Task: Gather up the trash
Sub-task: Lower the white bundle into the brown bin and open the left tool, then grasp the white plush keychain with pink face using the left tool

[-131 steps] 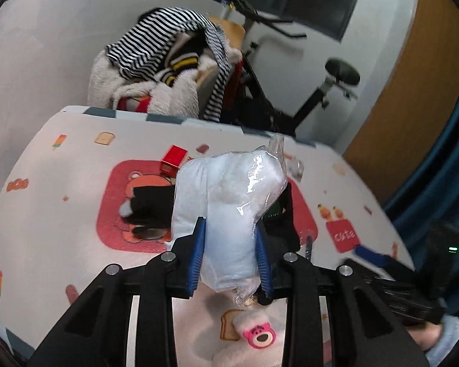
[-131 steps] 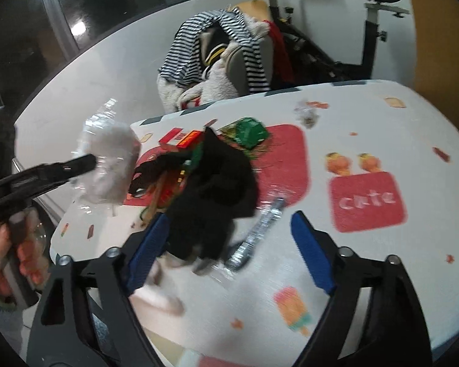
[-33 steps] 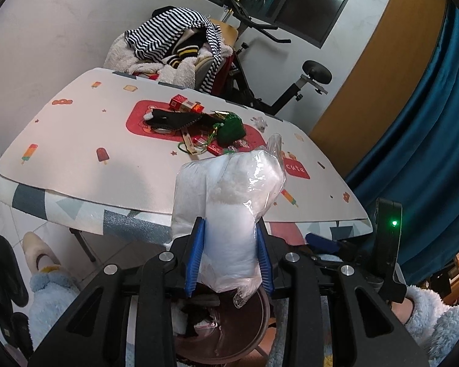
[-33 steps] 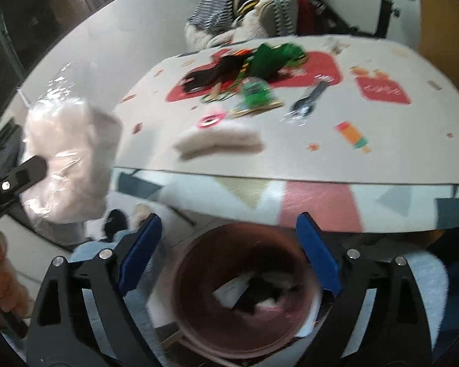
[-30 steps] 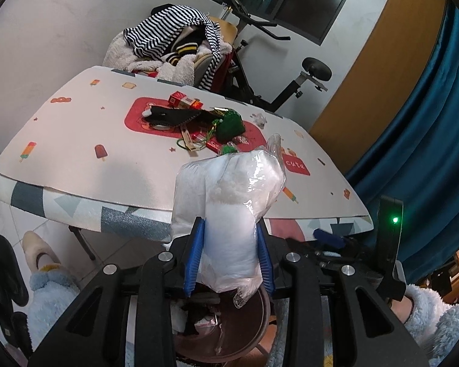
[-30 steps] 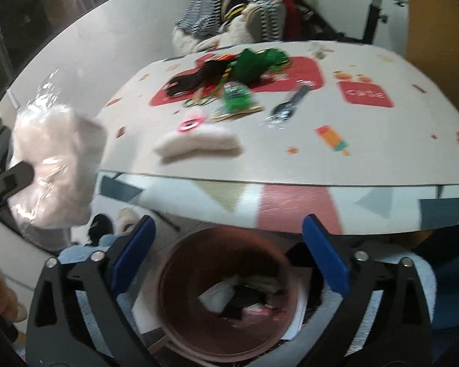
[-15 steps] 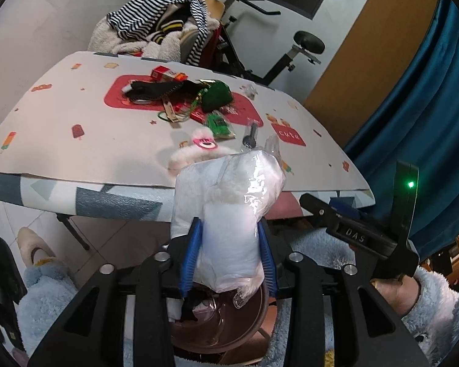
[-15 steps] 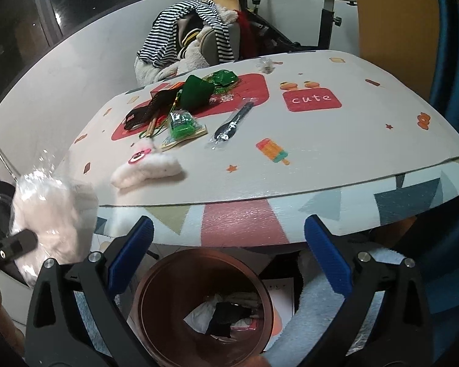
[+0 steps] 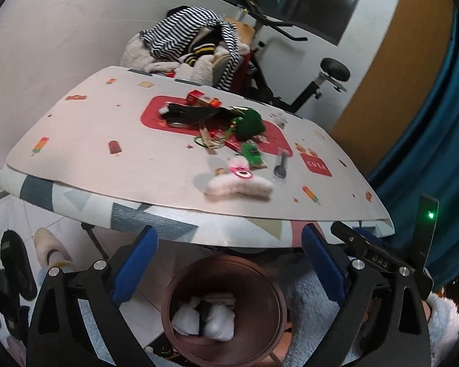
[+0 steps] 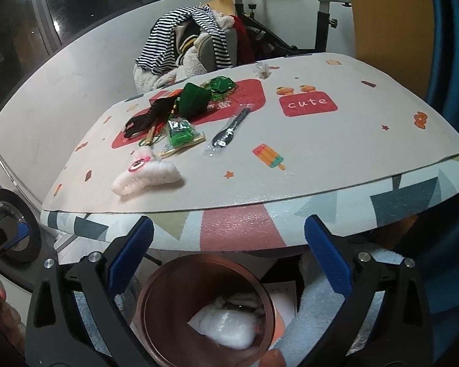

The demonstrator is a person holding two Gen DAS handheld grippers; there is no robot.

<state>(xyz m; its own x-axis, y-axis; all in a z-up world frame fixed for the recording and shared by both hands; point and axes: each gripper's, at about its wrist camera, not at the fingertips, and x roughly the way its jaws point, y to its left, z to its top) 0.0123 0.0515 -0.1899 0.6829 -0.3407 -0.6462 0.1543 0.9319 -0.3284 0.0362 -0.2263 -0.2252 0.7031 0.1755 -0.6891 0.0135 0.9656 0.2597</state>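
Both my left hand-held gripper [image 9: 228, 270] and right hand-held gripper [image 10: 228, 255] hang spread and empty over the bin [image 10: 156, 290]. The wrapped spoon [image 10: 228, 133] lies ahead past the table's [image 10: 321, 168] near edge, nearer the right one, its long axis pointing away.

Cluttered table [image 9: 113, 128], fluffy clip [image 9: 238, 183]

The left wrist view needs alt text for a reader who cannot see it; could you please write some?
An open, empty hand-held gripper hangs over a brown bin that holds a white plastic-wrapped bundle. Behind it, a patterned table carries scattered litter, including a fluffy pink hair clip near its front edge.
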